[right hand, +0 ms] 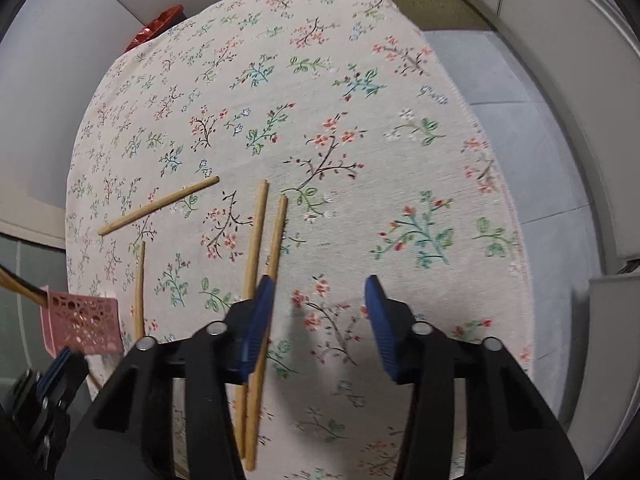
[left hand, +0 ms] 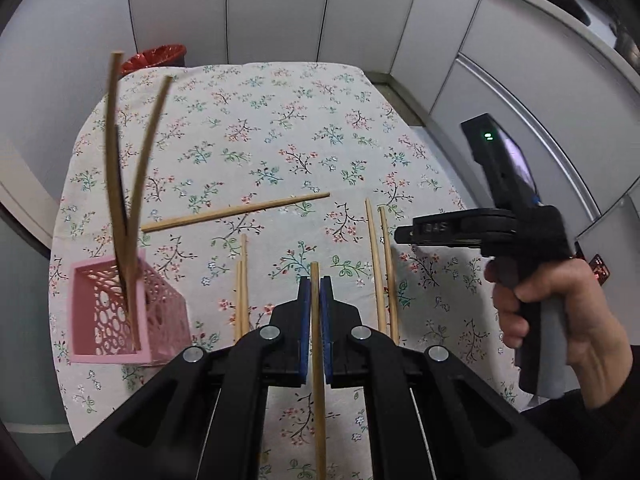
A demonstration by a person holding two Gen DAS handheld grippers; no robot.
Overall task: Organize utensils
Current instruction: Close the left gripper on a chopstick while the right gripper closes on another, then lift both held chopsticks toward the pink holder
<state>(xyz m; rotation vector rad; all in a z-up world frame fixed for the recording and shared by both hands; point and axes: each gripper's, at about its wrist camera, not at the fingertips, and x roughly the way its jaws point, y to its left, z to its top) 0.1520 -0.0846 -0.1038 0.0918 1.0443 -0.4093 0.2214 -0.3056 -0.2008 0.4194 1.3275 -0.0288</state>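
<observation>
My left gripper [left hand: 315, 288] is shut on a wooden chopstick [left hand: 317, 360], held above the flowered table. A pink perforated holder [left hand: 116, 320] stands at the left with several chopsticks [left hand: 124, 184] upright in it; it also shows in the right wrist view [right hand: 86, 322]. Loose chopsticks lie on the cloth: one slanted [left hand: 236, 213], a pair near the holder [left hand: 241, 292], a pair at right [left hand: 382, 272]. My right gripper [right hand: 320, 320] is open and empty, over the pair [right hand: 264, 256] in its view; its left pad overlaps them. It shows in the left wrist view [left hand: 404, 236].
The table [right hand: 400, 128] wears a flowered cloth and its right edge drops to a grey floor [right hand: 520, 160]. A red bin [left hand: 156, 56] stands behind the far left corner. White cabinets [left hand: 280, 8] line the back.
</observation>
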